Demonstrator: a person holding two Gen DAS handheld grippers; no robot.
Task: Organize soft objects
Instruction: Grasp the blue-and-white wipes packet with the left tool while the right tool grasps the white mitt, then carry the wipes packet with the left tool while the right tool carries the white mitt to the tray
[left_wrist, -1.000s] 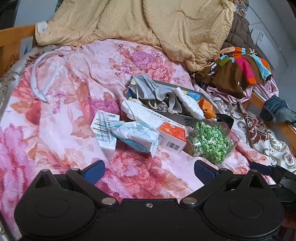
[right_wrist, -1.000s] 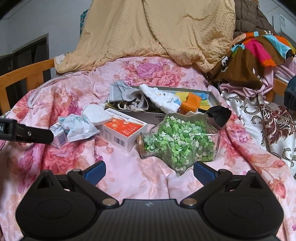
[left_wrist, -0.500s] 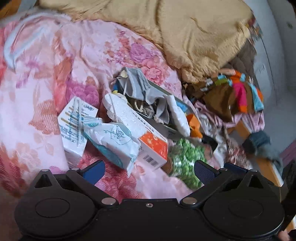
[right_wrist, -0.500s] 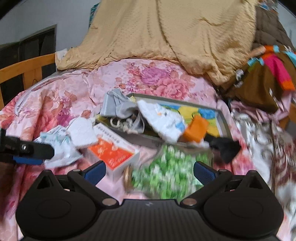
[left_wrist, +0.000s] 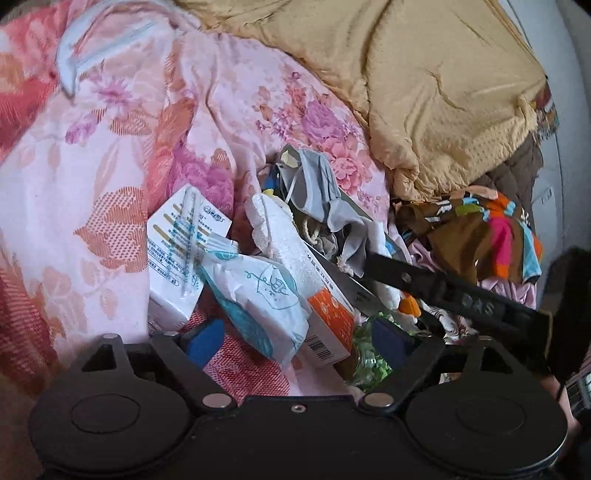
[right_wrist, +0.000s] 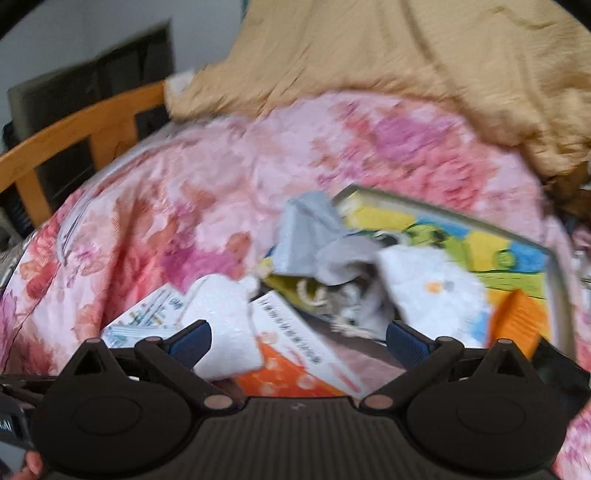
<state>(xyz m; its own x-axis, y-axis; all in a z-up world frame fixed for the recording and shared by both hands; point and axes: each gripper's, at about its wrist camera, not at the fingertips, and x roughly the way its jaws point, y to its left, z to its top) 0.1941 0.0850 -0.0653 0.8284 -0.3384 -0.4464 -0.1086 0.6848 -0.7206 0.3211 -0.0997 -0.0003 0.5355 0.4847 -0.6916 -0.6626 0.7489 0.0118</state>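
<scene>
A heap of small things lies on the pink floral bedspread (left_wrist: 122, 155). A white-and-teal soft packet (left_wrist: 262, 295) lies just ahead of my open left gripper (left_wrist: 295, 338), between its blue pads. A grey cloth (left_wrist: 317, 184) drapes over a flat colourful box (right_wrist: 461, 236). A white foam piece (right_wrist: 225, 317) and an orange-and-white carton (right_wrist: 291, 354) sit between the pads of my open right gripper (right_wrist: 295, 341). The grey cloth (right_wrist: 310, 236) and a white sock-like cloth (right_wrist: 432, 284) lie beyond it. The right gripper's finger (left_wrist: 443, 288) crosses the left wrist view.
A white carton with blue print (left_wrist: 181, 254) lies left of the packet. A jar of green bits (left_wrist: 369, 354) peeks out behind the left gripper's right pad. A tan quilt (left_wrist: 424, 74) and striped clothes (left_wrist: 491, 229) pile at the back. A wooden bed rail (right_wrist: 74, 125) runs at left.
Both grippers have moved forward and down toward the heap. The packet now lies between the left pads; the foam piece and orange carton now lie between the right pads. Both stay open.
</scene>
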